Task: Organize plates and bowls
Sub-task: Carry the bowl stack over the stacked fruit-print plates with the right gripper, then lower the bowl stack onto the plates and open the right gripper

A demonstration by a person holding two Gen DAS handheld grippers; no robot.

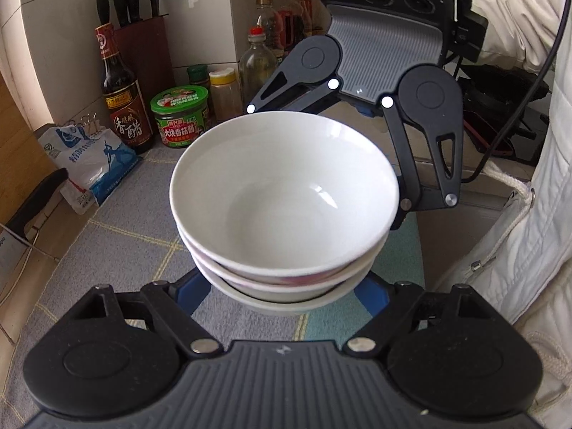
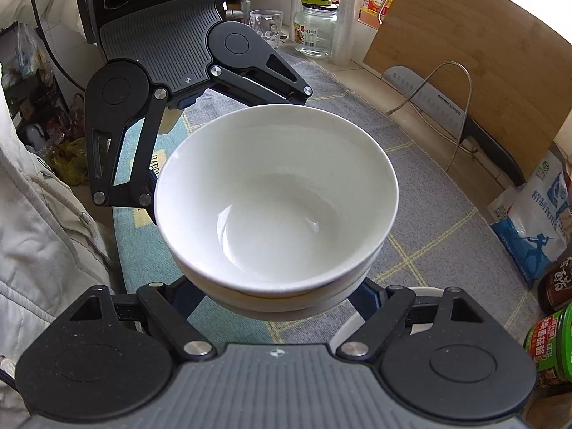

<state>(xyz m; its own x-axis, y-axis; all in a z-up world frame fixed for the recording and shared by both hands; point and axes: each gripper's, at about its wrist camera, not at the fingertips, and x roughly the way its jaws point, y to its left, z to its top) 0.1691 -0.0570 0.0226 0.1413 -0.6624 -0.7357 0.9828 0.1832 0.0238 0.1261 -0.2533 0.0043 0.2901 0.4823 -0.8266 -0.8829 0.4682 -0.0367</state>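
Two tongs flank a stack of bowls from opposite sides

Left tongs [image 1: 282, 296] and right tongs [image 2: 282, 300] both stand spread wide, gripping nothing; the nested white bowls [image 1: 284, 193] sit dead ahead at 12 o'clock between each pair of fingers, on the checked cloth [image 1: 118, 236] covering the surface, equally near both.

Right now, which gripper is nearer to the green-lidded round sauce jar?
Right. The green-lidded round sauce jar stands just beside the right gripper; the left gripper faces it from across the stacked white ceramic bowls.
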